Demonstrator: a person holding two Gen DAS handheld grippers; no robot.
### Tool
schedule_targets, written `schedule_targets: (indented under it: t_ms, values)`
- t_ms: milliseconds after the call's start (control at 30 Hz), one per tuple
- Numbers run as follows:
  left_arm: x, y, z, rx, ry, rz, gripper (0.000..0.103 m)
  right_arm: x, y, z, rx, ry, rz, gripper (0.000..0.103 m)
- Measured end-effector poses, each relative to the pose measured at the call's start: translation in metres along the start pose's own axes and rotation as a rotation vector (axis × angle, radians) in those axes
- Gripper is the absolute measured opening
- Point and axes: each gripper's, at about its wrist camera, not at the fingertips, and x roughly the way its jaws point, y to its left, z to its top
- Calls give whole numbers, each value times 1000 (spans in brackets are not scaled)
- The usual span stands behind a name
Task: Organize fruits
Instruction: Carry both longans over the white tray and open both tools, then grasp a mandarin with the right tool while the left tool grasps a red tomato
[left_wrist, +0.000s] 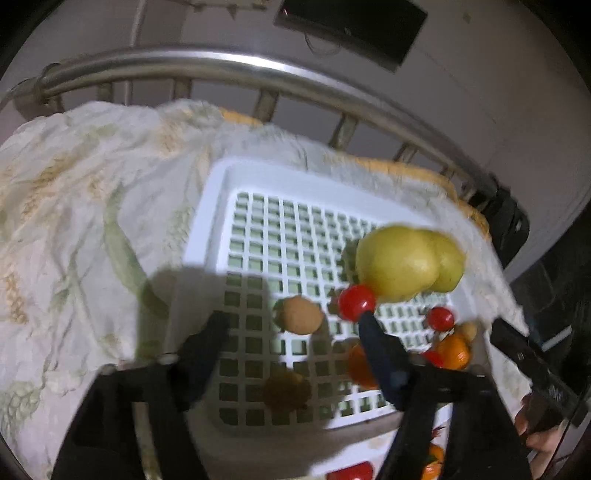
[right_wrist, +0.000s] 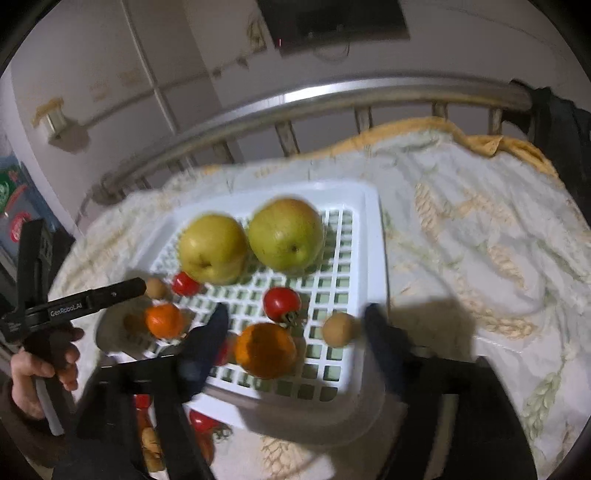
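My left tongs (left_wrist: 291, 325) stand released over the white slotted basket (left_wrist: 221, 177), nothing pinched between them; a small brown fruit (left_wrist: 301, 315) lies in the gap, touching neither finger. My right tongs (right_wrist: 295, 314) are released too, spread over the near end of the same basket, with a large orange (right_wrist: 266, 350) and a red tomato (right_wrist: 282, 303) lying between the fingers and a second small brown fruit (right_wrist: 338, 329) just inside the right finger. Beyond them sit two yellow-green pears (right_wrist: 284, 232), side by side and touching, I think. A smaller orange (right_wrist: 164, 320) lies near the left rim. The basket rests on a flower-patterned bedspread (right_wrist: 480, 240), with a metal bed rail (right_wrist: 332, 92) behind. More fruit, blurred, lies on the bed below the basket's near edge.
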Motion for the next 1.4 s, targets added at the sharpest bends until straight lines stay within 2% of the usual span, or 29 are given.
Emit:
schedule_targets:
  t_ms: [167,367,567,800,1033,1233,1400]
  values:
    - [-41,-4,-1,-35,-98,-12,89,-40,8,-1,14,-87,53,87]
    - [-90,-20,-19,5,-219,-36,94,-82,26,-15,-1,-173,93,93]
    - [-121,-28,-43,47,-273,-47,94,-106,42,-32,-16,-218,123,94]
    - [-130,-27,-73,76,-259,-25,94,-115,58,-53,-48,-217,140,94]
    - [-113,-17,-99,74,-187,17,94,-101,63,-74,-55,-150,152,94]
    - [-94,-8,-112,78,-133,49,92,-77,69,-90,-87,-65,123,92]
    - [-73,-1,-118,92,-70,72,82,-54,73,-97,-110,13,103,77]
